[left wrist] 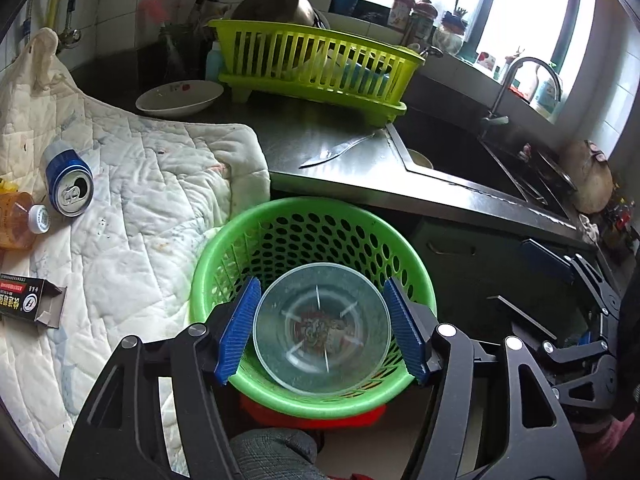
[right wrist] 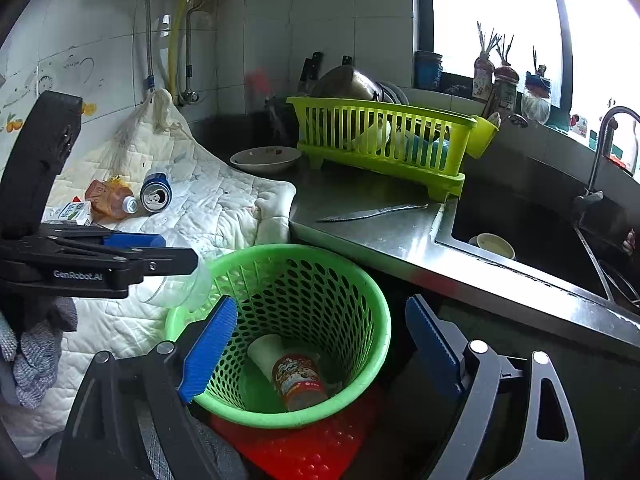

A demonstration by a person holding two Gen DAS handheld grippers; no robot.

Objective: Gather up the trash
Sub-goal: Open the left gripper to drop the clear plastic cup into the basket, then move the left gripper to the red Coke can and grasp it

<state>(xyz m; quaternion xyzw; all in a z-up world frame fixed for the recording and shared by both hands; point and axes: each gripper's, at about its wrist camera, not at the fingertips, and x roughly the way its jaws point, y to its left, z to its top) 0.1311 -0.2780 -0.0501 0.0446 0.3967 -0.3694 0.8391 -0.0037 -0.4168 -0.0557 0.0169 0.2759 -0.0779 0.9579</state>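
Observation:
My left gripper (left wrist: pixel 322 330) is shut on a clear plastic cup (left wrist: pixel 322 330), mouth toward the camera, held over the green perforated basket (left wrist: pixel 280 216). In the right wrist view the same cup (right wrist: pixel 176 286) hangs from the left gripper at the basket's (right wrist: pixel 360 280) left rim. A white paper cup (right wrist: pixel 266 352) and a red printed cup (right wrist: pixel 300 380) lie inside the basket. My right gripper (right wrist: pixel 316 348) is open and empty above the basket. A blue can (left wrist: pixel 68 178), an orange bottle (left wrist: pixel 16 220) and a dark carton (left wrist: pixel 30 300) lie on the white quilted cloth (left wrist: pixel 152 208).
A lime dish rack (left wrist: pixel 316 64) with dishes and a white bowl (left wrist: pixel 180 98) stand at the back of the steel counter. A knife (left wrist: pixel 336 150) lies near the sink (left wrist: pixel 460 152). A tap (left wrist: pixel 516 80) rises behind it. A red stool (right wrist: pixel 312 448) is under the basket.

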